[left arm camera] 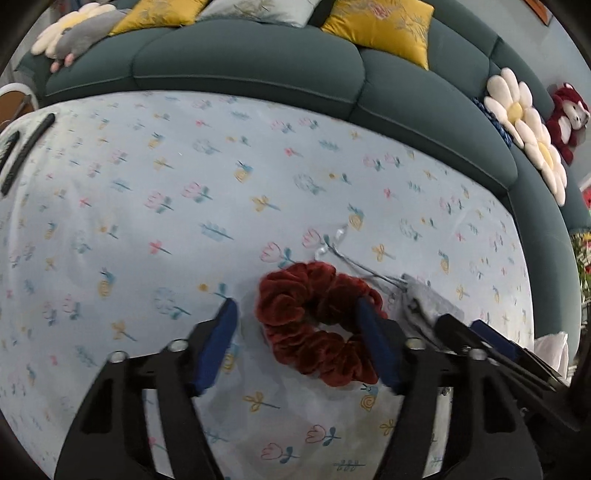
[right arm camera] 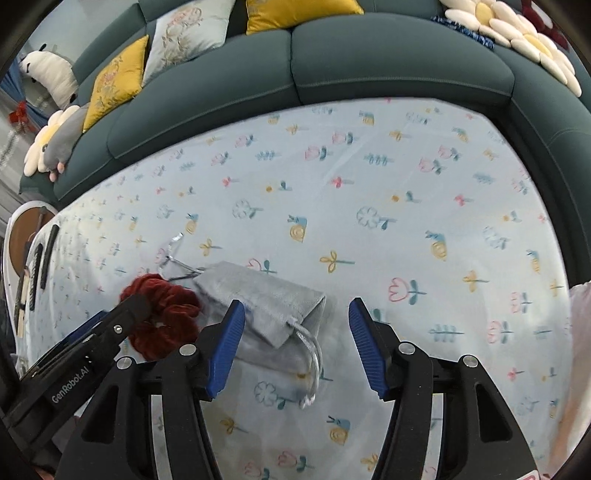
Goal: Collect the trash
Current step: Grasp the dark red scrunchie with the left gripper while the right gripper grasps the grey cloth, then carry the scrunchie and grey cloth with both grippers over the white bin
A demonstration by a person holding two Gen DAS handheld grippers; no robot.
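Observation:
A dark red velvet scrunchie [left arm camera: 314, 317] lies on the floral tablecloth [left arm camera: 147, 203]. My left gripper [left arm camera: 295, 314] is open, its blue pads on either side of the scrunchie, just above it. A grey drawstring pouch [right arm camera: 266, 299] with silver cords [right arm camera: 314, 362] lies beside the scrunchie [right arm camera: 162, 306]. My right gripper [right arm camera: 295, 310] is open over the pouch's near end, not touching it as far as I can tell. The pouch also shows in the left wrist view [left arm camera: 428, 299], partly hidden by the right gripper.
A dark teal sofa [left arm camera: 240, 62] with yellow cushions [left arm camera: 380, 26] and flower-shaped pillows [left arm camera: 524, 122] wraps the far and right sides of the table. Two black stick-like items [left arm camera: 27, 151] lie at the table's left edge. A small round side table [right arm camera: 22, 236] stands at left.

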